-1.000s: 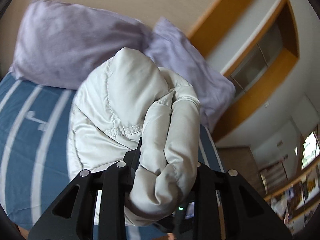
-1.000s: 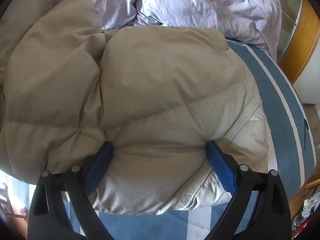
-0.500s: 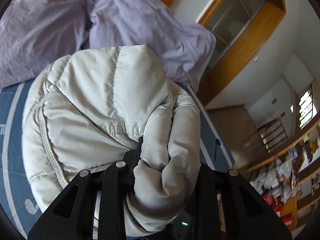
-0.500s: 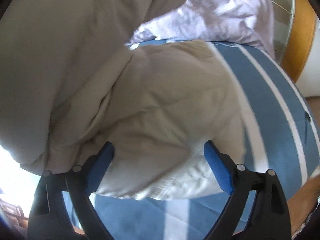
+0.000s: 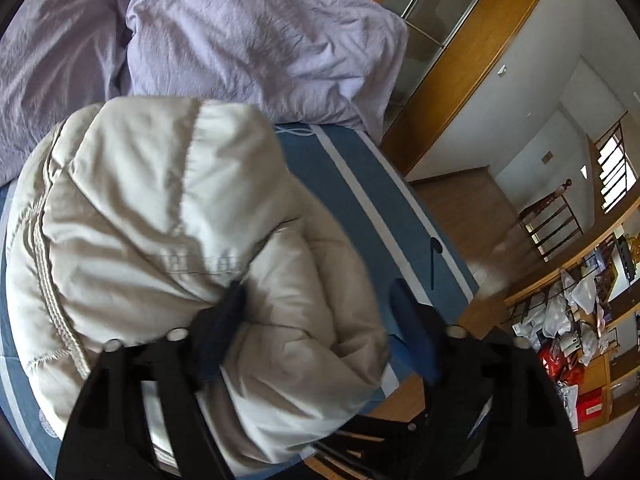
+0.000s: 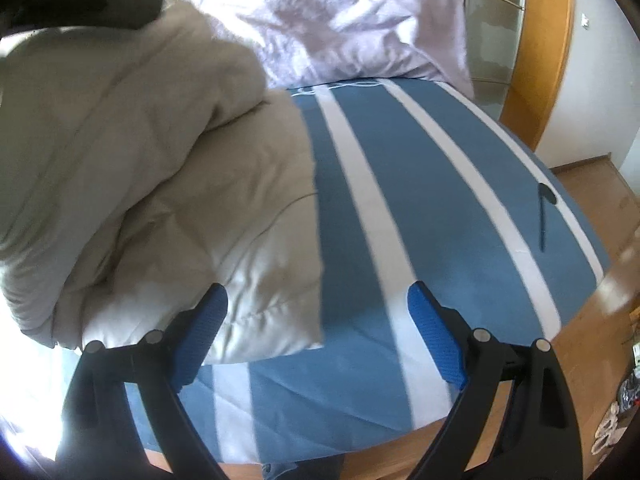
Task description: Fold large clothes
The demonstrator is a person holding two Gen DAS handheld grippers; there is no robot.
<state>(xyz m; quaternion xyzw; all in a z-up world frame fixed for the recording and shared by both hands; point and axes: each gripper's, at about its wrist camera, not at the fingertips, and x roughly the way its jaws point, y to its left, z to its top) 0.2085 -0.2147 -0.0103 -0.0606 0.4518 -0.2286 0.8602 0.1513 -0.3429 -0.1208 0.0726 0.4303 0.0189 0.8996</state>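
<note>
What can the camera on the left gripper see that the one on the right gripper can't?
Only the left wrist view shows the cluttered wooden shelves, a barred window and the left gripper, open, with puffy fabric bulging between its fingers.

Only the right wrist view shows the right gripper, open and empty over the sheet, plus the bed's near edge.

Both show the beige puffer jacket, lilac pillows, the blue striped sheet and a wooden frame.

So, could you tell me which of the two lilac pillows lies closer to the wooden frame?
The right-hand lilac pillow: its corner reaches toward the wooden frame, while the other pillow sits at the far left, behind the padded jacket.
</note>
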